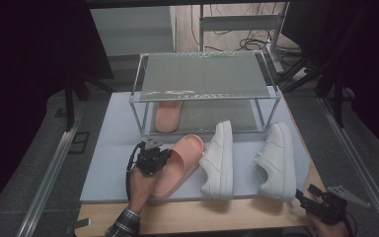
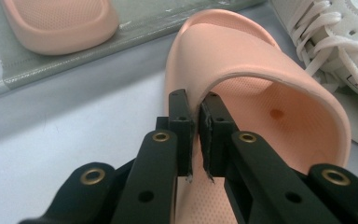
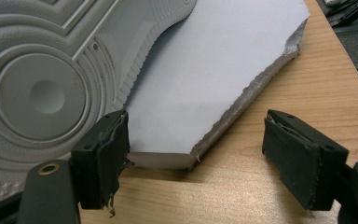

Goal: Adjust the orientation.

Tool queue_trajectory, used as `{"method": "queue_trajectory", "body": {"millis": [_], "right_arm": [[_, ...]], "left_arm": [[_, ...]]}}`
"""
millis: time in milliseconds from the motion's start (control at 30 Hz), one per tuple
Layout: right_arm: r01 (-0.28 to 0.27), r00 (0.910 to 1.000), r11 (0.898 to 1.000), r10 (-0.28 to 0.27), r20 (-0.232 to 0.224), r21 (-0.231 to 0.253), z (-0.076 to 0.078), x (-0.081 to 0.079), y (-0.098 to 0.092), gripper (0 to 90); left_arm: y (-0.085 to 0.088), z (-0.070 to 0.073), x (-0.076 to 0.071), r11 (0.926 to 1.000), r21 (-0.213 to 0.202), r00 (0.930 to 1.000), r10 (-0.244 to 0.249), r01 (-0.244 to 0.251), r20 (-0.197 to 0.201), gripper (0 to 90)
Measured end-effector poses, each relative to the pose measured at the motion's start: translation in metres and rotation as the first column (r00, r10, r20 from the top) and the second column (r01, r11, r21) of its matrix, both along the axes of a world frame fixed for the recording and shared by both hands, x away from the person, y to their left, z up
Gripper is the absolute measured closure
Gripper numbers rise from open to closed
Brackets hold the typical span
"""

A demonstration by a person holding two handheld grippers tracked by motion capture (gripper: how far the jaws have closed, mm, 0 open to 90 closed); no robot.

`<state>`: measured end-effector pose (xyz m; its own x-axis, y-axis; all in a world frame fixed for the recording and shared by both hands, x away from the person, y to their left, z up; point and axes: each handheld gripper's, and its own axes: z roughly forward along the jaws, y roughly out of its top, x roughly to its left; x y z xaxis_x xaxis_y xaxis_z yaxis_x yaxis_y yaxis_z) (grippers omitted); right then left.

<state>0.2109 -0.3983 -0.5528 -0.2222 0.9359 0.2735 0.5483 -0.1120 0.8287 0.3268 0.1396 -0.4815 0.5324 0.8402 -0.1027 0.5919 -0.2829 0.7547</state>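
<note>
Close by: left claw pinching pink slide strap; white sneaker beside; right claw spread.

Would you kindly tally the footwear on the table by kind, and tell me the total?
Pink slides: 2, one on the rack's lower shelf, one on the mat with the left gripper shut on its strap edge.
White sneakers: 2, one beside that slide, one further right.
Total: 4.
</note>
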Motion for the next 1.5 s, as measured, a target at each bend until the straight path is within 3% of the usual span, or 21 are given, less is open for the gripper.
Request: {"method": "queue_trajectory", "body": {"millis": [400,800,1500], "right_arm": [[0.000,1.0000,1.000,0.000,0.000,-0.001,0.000,0.000,0.000,23.3],[0.000,1.0000,1.000,0.000,0.000,-0.001,0.000,0.000,0.000,23.3],[-0.003,1.0000,1.000,0.003,-0.001,-0.001,0.000,0.000,0.000,23.3]], "left_arm": [[0.005,0.012,0.008,0.9988,-0.024,0.9987,0.044,-0.044,0.025,84.1],[-0.003,0.021,0.026,0.9953,-0.050,0.9949,0.086,-0.083,0.052,83.9],[-0.025,0.019,0.062,0.9821,-0.088,0.9819,0.173,-0.166,0.076,83.6]]}}
